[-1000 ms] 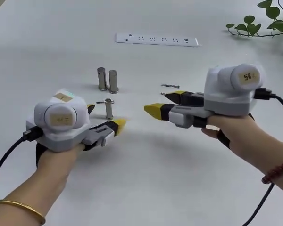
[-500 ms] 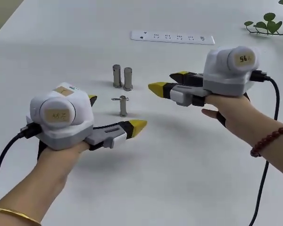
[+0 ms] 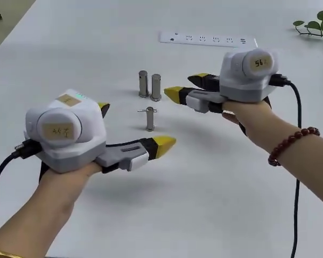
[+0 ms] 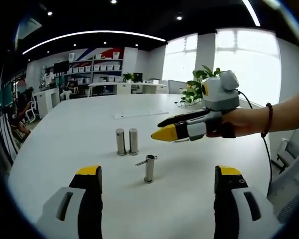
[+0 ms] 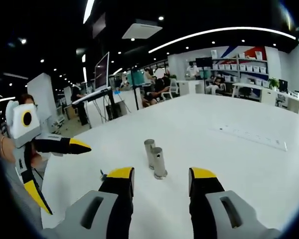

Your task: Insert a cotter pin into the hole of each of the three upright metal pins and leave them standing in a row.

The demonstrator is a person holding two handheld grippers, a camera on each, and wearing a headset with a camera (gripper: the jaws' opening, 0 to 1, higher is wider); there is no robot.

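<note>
We hold the left gripper and right gripper with jaws spread wide and empty. Our mark is the upright metal pin carrying a cotter pin. 2 bare pins stand side by side behind it. The left gripper hovers before it, the right gripper behind and to its right.

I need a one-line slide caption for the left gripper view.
One metal pin carrying a cotter pin stands before two bare pins; the right gripper hovers open.
</note>
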